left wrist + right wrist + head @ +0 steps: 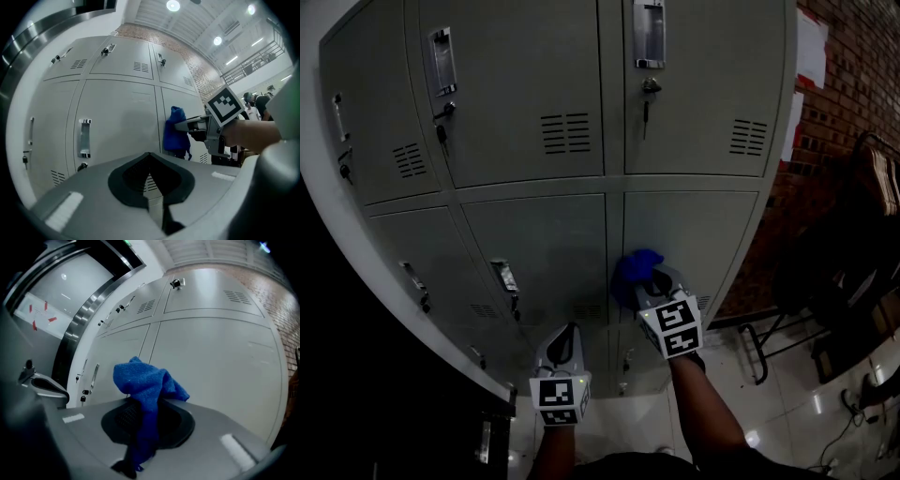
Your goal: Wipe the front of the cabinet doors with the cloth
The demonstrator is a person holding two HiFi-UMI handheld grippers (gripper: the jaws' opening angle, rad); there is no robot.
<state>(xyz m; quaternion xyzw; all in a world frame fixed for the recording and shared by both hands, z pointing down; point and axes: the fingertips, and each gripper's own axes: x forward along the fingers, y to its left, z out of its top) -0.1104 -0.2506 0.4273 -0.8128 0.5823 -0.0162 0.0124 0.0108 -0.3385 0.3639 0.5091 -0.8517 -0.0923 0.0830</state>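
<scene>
A grey metal locker cabinet fills the head view, with several doors in rows. My right gripper is shut on a blue cloth and holds it against a lower door beside the centre post. The cloth bunches up out of the jaws in the right gripper view, with the pale door just behind it. My left gripper hangs lower and to the left, shut with nothing in it, short of a lower door. The left gripper view shows the cloth and right gripper from the side.
Door handles and keys stick out from the doors. A brick wall stands at the right. Dark chairs and cables lie on the glossy tiled floor at the right. A dark unit borders the cabinet's left side.
</scene>
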